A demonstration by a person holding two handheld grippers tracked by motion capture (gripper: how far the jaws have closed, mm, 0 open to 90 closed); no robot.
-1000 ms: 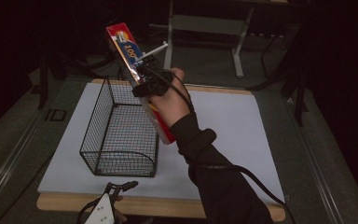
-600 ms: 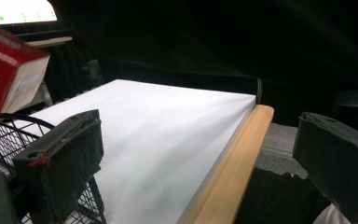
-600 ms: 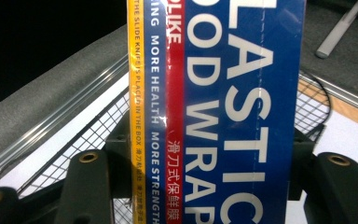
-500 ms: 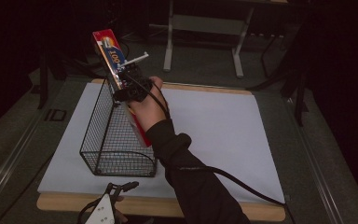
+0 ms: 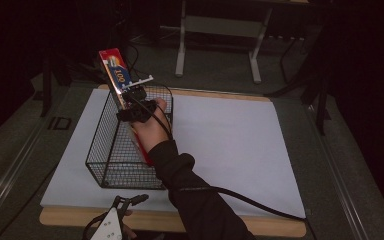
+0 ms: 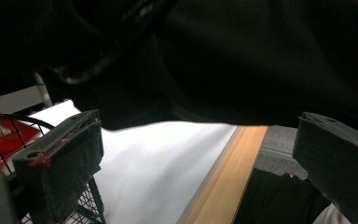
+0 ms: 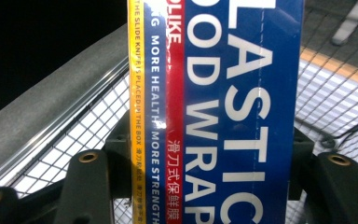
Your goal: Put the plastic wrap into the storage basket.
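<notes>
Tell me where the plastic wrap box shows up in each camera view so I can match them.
High view: the plastic wrap box sticks up tilted at upper left, over the wire basket.
Left gripper view: the red seen through the mesh at the left edge may be it; I cannot tell.
Right gripper view: the box fills the centre.
Shared landmark: the basket's mesh.
</notes>
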